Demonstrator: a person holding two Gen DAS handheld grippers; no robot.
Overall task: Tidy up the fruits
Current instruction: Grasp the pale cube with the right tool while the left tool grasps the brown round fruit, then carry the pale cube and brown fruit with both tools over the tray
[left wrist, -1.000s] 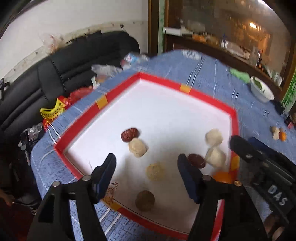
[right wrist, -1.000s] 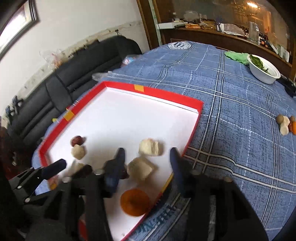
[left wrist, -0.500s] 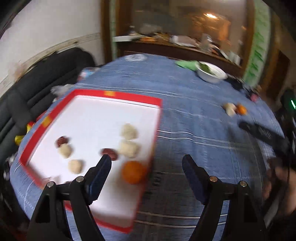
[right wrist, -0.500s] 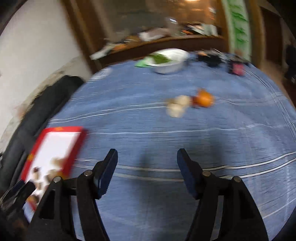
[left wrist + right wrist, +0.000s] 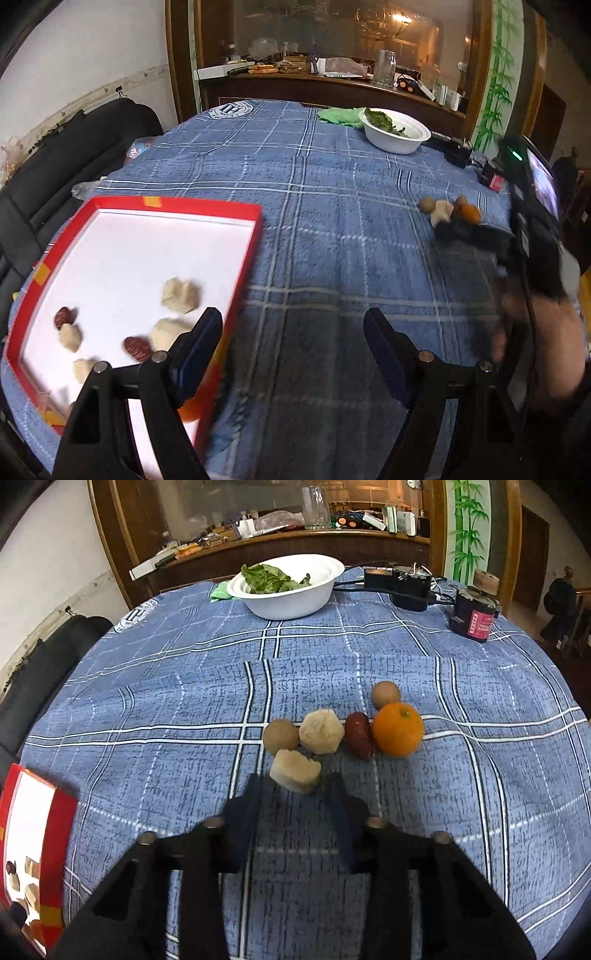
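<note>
Your right gripper (image 5: 295, 790) is nearer: its fingers (image 5: 248, 805) stand apart, the pale chunk (image 5: 294, 771) just ahead between their tips; left fingers (image 5: 199, 341) apart, empty.

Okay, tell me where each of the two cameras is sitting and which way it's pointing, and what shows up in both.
Left wrist: on the left tool, above the near table edge, facing across the blue plaid cloth; red tray at left, the person's hand and right tool at right.
Right wrist: on the right tool, low, facing the fruit cluster, a pale chunk just ahead of its open fingers.
Shared: white bowl, orange, tray, cloth.
</note>
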